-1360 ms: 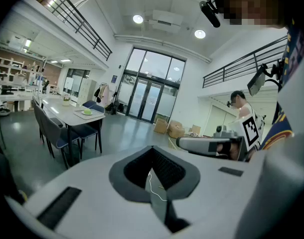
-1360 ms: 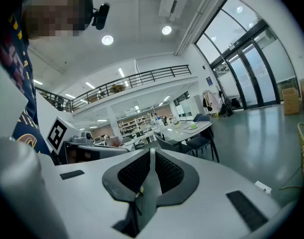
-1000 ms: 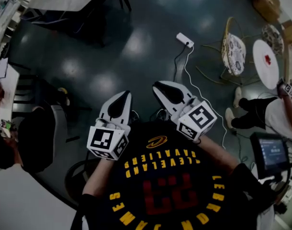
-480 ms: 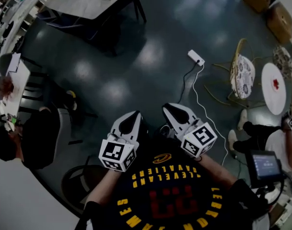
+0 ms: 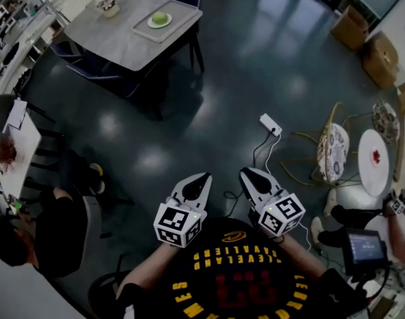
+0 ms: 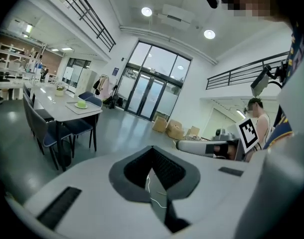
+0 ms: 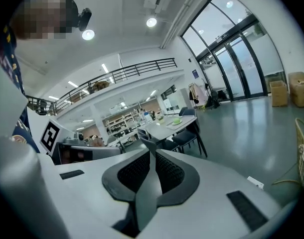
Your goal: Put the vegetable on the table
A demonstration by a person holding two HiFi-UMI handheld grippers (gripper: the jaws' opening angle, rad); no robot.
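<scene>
Across dark floor (image 5: pixel 229 78), head view: holding left gripper (image 5: pixel 204 177) and right gripper (image 5: pixel 245 172) well apart from the grey table (image 5: pixel 113 35) bearing the green vegetable (image 5: pixel 161 18) on a tray (image 5: pixel 178 26). Showing jaws pinched together, empty, in left then right gripper view. Seemingly just starting, grasping and placing yet ahead.

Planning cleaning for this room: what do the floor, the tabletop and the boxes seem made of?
Floor: dark and glossy, probably polished concrete or an epoxy coat, since it mirrors the ceiling lights as soft patches.
Tabletop: pale grey, matte and faintly mottled. It may be stone-look laminate, but the look leaves that open.
Boxes: plain brown and dull, most likely cardboard.
</scene>
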